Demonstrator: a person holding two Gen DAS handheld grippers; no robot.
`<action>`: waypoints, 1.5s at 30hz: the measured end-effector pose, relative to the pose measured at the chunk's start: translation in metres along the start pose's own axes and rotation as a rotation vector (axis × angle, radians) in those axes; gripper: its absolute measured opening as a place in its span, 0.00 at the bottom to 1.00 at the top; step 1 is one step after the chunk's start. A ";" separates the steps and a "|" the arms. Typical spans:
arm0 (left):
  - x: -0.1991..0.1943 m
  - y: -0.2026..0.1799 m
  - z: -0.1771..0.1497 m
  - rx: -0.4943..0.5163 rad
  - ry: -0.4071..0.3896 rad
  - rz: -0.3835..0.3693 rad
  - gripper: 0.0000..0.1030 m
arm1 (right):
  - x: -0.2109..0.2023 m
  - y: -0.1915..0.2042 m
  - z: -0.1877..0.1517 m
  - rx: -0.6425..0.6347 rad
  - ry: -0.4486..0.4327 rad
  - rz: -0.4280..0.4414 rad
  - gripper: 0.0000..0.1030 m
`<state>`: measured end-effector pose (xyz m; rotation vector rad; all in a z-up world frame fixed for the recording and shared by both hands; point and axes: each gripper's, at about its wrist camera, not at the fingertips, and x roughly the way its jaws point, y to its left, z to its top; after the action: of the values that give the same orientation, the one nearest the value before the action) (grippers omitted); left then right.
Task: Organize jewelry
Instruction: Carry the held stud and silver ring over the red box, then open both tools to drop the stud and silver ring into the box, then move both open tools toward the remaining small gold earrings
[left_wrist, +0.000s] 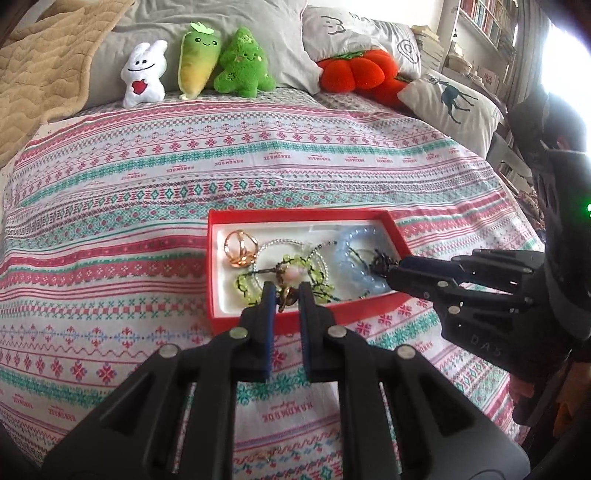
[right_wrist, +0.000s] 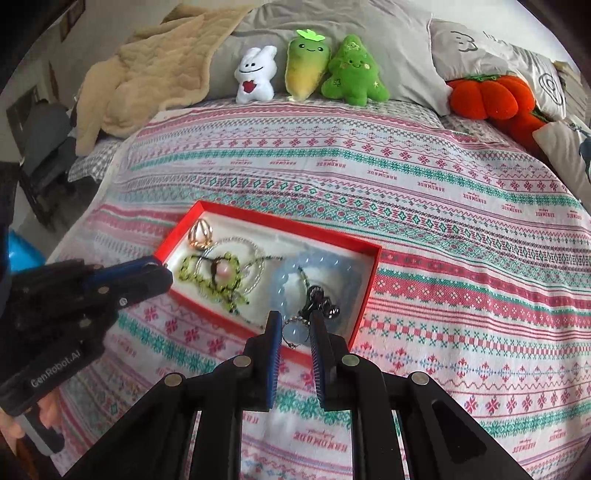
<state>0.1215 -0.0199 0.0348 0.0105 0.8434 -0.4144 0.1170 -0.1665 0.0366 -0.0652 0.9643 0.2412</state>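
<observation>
A red box (left_wrist: 218, 236) (right_wrist: 369, 280) with a white lining lies on the patterned bedspread and holds jewelry. Inside are a gold cage pendant (left_wrist: 240, 248) (right_wrist: 201, 230), a green bead bracelet (left_wrist: 248, 284) (right_wrist: 192, 271), a clear bead bracelet (left_wrist: 280, 243), a pale blue bead bracelet (left_wrist: 347, 254) (right_wrist: 332, 264) and a dark charm (left_wrist: 380, 263) (right_wrist: 321, 299). My left gripper (left_wrist: 285, 295) is open at the box's near edge, with a small brass piece (left_wrist: 287, 297) between its fingers. My right gripper (right_wrist: 295, 325) is open around a pale blue bead pendant (right_wrist: 294, 333) at the box's near edge.
Plush toys line the pillows at the back: a white bunny (left_wrist: 144, 75), a green-yellow carrot (left_wrist: 197, 55), a green tree (left_wrist: 243, 62) and an orange pumpkin (left_wrist: 358, 72). A beige blanket (left_wrist: 44, 70) lies at back left. A bookshelf (left_wrist: 487, 26) stands at right.
</observation>
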 end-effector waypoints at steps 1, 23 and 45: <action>0.003 0.000 0.001 -0.001 0.000 0.003 0.13 | 0.002 -0.001 0.001 0.005 -0.001 0.002 0.15; -0.022 0.007 -0.003 0.032 -0.005 0.038 0.62 | -0.013 0.005 0.006 0.001 -0.062 0.029 0.68; -0.049 0.016 -0.062 -0.007 0.150 0.142 0.99 | -0.055 0.011 -0.052 -0.100 0.002 -0.020 0.79</action>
<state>0.0533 0.0224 0.0265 0.0954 0.9852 -0.2798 0.0426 -0.1743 0.0520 -0.1666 0.9524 0.2705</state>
